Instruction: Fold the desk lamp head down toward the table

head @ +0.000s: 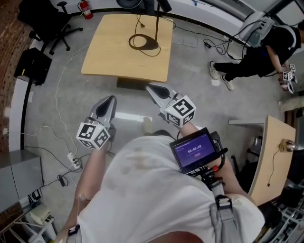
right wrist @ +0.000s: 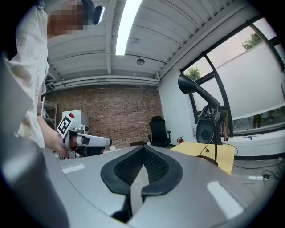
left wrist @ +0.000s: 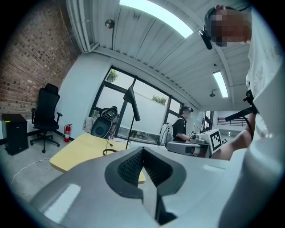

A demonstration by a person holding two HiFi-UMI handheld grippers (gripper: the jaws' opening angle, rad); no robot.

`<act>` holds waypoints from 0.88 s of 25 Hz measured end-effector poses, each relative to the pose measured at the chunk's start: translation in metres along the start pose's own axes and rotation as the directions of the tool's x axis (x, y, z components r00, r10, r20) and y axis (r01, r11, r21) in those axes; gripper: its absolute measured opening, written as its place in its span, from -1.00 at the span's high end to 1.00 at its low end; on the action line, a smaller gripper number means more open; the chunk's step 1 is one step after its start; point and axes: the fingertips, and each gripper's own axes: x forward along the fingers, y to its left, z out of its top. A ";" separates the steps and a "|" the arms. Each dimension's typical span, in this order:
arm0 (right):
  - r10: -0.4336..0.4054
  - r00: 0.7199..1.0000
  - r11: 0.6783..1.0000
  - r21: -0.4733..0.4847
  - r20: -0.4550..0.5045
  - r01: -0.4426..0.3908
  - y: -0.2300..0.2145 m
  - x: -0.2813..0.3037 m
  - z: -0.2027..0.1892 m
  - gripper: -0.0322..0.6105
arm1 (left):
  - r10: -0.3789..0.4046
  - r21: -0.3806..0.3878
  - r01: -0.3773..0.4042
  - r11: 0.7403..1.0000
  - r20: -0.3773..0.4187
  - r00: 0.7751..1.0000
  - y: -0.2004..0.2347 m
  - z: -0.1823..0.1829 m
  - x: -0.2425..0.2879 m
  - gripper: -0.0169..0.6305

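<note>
A black desk lamp (head: 145, 42) stands upright on the light wooden table (head: 109, 52) at the top of the head view, its ring base near the table's far side and its cable beside it. In the left gripper view the lamp head (left wrist: 132, 101) is angled atop a thin pole; in the right gripper view the lamp head (right wrist: 192, 85) stands high at the right. Both grippers hang over the floor short of the table and touch nothing. My left gripper (head: 112, 98) is shut and empty. My right gripper (head: 148, 87) is also shut and empty, and closer to the table edge.
A black office chair (head: 50, 21) and a fire extinguisher (head: 85, 8) stand at the back left. Cables and a power strip (head: 74, 162) lie on the concrete floor at the left. Another person (head: 259, 54) bends at the right, near a second wooden table (head: 273, 152).
</note>
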 end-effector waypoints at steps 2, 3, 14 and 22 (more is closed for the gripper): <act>0.012 1.000 1.000 -0.004 0.005 -0.012 -0.019 0.011 0.004 0.87 | 0.007 0.002 -0.007 1.000 -0.008 1.000 0.010 0.003 0.022 0.95; 0.019 1.000 1.000 -0.002 0.006 -0.019 -0.030 0.016 0.005 0.87 | 0.013 0.002 -0.013 1.000 -0.013 1.000 0.016 0.004 0.035 0.95; 0.055 0.997 0.998 0.001 0.051 -0.056 -0.060 0.032 0.023 0.87 | 0.005 0.011 -0.004 1.000 -0.026 1.000 0.025 0.018 0.078 0.95; 0.066 0.996 0.998 0.014 0.066 -0.067 -0.063 0.036 0.026 0.87 | 0.033 0.028 -0.032 0.999 -0.014 0.999 0.031 0.030 0.086 0.95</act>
